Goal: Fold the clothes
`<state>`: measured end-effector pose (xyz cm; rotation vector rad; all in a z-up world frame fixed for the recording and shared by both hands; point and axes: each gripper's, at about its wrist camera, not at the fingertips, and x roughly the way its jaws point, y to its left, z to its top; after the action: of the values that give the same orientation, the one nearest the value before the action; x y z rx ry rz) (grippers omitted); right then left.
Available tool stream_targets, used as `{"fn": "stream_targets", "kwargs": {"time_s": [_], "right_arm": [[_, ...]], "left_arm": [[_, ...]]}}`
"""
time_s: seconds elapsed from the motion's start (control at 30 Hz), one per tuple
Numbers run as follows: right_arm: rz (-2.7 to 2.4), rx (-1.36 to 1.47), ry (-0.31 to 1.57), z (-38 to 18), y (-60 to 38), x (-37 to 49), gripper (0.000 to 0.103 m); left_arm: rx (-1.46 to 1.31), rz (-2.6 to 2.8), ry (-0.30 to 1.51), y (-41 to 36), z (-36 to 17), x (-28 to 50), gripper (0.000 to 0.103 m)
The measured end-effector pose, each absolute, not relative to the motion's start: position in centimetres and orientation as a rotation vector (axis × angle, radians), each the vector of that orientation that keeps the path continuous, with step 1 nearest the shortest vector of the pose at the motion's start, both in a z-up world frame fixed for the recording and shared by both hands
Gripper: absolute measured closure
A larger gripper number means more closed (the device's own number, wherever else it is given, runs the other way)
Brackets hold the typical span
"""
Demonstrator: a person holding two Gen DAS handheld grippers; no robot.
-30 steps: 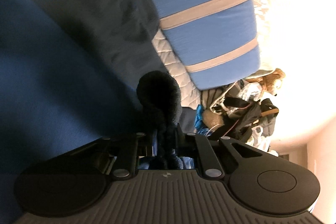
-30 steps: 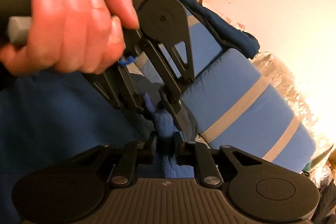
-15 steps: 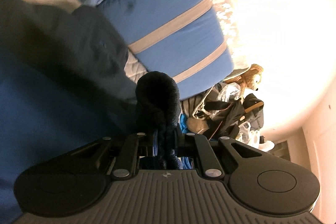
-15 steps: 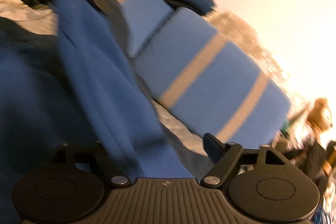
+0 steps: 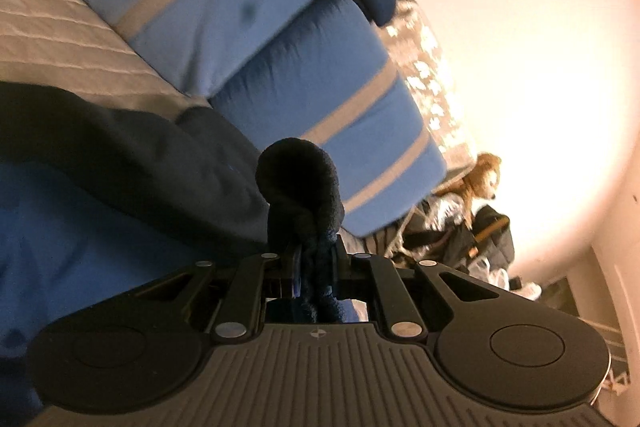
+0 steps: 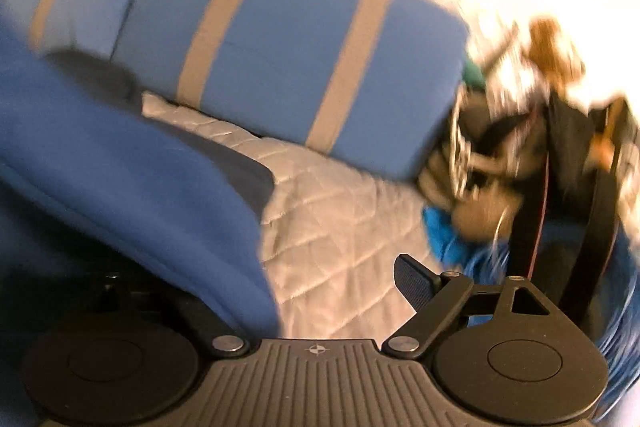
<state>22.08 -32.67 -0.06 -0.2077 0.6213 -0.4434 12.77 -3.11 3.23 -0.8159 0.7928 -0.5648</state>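
The blue garment (image 5: 80, 227) spreads over the lower left of the left wrist view, its shaded folds dark. My left gripper (image 5: 314, 259) is shut on a bunched fold of it, and a dark rounded lump of fabric (image 5: 300, 183) sticks up past the fingertips. In the blurred right wrist view the same blue garment (image 6: 140, 187) lies draped across the left side and hides the left finger. My right gripper (image 6: 320, 287) is open, with only its right finger (image 6: 416, 279) showing above the quilt and nothing between the jaws.
Two blue pillows with grey stripes (image 5: 240, 7) (image 6: 280, 47) lie at the far side of the grey quilted bedspread (image 5: 52, 39) (image 6: 340, 219). A teddy bear (image 5: 484, 175) (image 6: 552, 47) and a heap of dark bags (image 5: 460, 239) sit beyond the bed's right end.
My right gripper went from shut on the blue fabric beside the other gripper to open and swung right. The left gripper stayed shut on its fold while its view tilted toward the pillows.
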Motion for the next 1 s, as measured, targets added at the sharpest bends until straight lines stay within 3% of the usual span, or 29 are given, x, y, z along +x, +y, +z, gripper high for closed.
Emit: {"fn": "stream_targets", "kwargs": {"time_s": [0.47,0.8,1.0], "right_arm": [[-0.325,-0.195,0.665,-0.3,-32.5,21.6,0.012],[-0.29,-0.393,0.642,0.0,-30.1,21.4,0.012],[-0.269,-0.501,0.624,0.3,-28.7,21.2,0.012]], "left_arm": [[-0.81,-0.467,0.817,2.5,1.2,12.9,0.09],[-0.756,-0.451,0.842,3.8,-0.2,13.3,0.09],[-0.585,-0.422,0.887,3.8,-1.3,12.9,0.09]]}}
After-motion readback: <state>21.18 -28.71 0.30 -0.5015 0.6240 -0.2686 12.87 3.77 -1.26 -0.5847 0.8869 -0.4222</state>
